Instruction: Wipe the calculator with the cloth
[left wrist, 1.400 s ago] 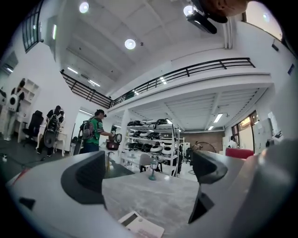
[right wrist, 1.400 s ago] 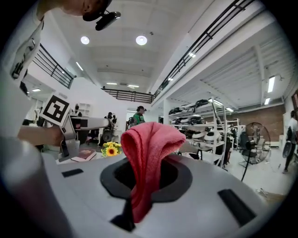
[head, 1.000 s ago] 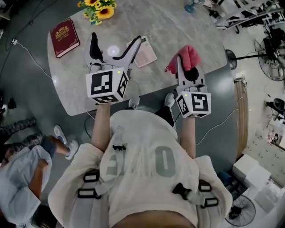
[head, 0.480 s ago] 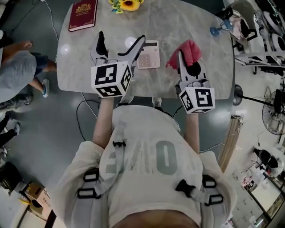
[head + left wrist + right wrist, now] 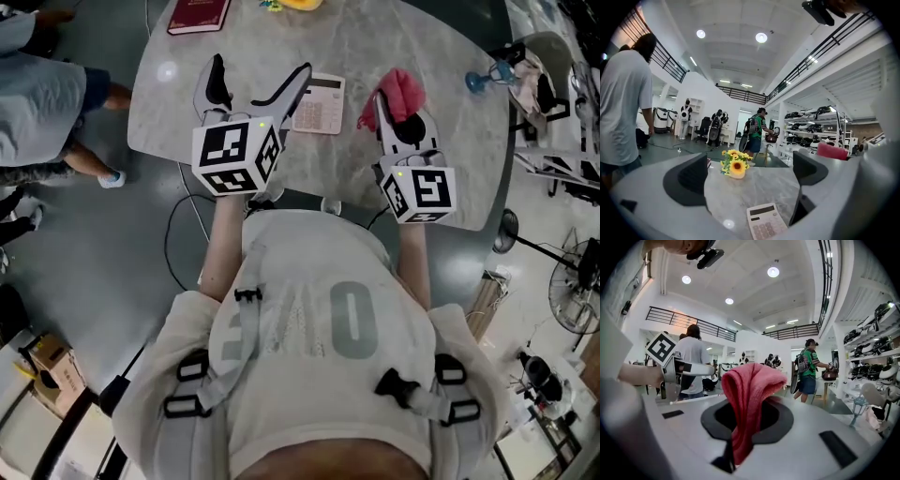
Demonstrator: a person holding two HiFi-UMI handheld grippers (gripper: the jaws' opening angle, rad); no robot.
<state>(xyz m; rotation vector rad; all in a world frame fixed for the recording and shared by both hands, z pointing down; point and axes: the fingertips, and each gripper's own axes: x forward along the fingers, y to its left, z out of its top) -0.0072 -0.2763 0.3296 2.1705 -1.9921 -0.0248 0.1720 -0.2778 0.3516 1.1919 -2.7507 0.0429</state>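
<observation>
You squared up to the table (image 5: 450,122), right gripper (image 5: 397,111) pinching the cloth (image 5: 750,390), left gripper (image 5: 261,73) spread, calculator (image 5: 319,103) unwiped.

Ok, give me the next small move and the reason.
Probably swing the right tool left and down to the calculator: it is shut on the cloth, held beside the calculator, not touching it. The left tool is open, empty.

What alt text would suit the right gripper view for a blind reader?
The right gripper is shut on a folded pink cloth that sticks up between its jaws. Behind it, people stand in a bright hall.
</observation>
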